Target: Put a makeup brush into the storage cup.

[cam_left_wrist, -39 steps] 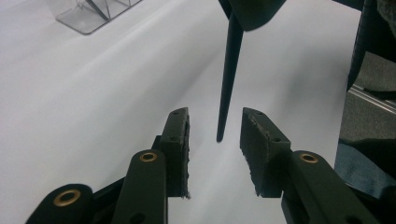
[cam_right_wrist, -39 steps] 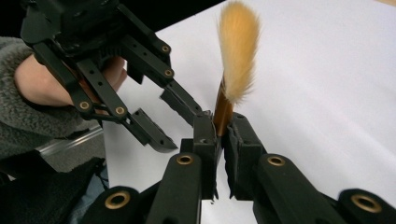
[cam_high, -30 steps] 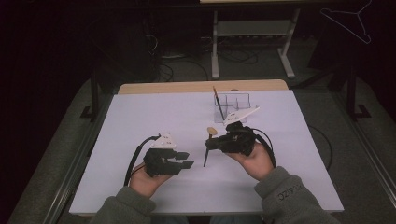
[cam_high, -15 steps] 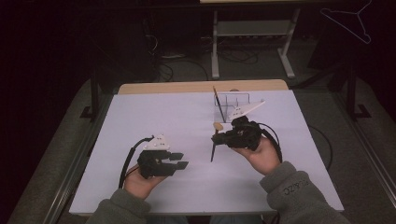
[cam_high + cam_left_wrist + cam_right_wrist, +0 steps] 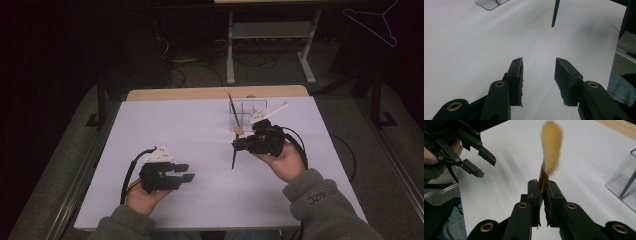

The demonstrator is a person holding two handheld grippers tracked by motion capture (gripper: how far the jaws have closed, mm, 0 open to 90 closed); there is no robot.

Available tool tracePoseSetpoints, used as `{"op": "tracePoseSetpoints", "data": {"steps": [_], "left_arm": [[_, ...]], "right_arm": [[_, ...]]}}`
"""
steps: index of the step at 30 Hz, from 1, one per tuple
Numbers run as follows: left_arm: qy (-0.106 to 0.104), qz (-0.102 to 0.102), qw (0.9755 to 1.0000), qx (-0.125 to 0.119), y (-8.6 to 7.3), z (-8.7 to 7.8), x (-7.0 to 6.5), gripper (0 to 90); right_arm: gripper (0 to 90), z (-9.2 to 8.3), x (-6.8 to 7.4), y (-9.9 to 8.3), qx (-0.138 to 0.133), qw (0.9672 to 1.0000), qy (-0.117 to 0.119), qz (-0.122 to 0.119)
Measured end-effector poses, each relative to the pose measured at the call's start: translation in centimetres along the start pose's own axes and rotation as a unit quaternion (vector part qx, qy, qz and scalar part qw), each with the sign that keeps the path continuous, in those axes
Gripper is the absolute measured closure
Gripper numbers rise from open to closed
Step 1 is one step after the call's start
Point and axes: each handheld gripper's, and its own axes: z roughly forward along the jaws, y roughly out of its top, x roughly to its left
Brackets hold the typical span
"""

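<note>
The paintbrush has a pale, fluffy tan bristle head, an orange-brown ferrule and a long dark handle tapering to a point. It is clamped just below the bristles, held clear of the white bench, bristles toward twelve o'clock and handle tip toward six in the high view.

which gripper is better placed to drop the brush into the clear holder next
Right, probably. The right gripper is already shut on the brush and sits just in front of the clear holder. The left gripper is open, holds nothing, and is nearer the table's front edge.
</note>
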Motion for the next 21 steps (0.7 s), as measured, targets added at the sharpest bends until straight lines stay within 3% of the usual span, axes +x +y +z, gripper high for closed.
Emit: {"op": "tracePoseSetpoints", "data": {"steps": [21], "left_arm": [[0.012,-0.014,0.9998,-0.006,-0.7,-0.7,1.0,55.9]], "right_arm": [[82.4,-1.9,-2.4,1.3,-0.004,0.9996,-0.023,0.016]]}}
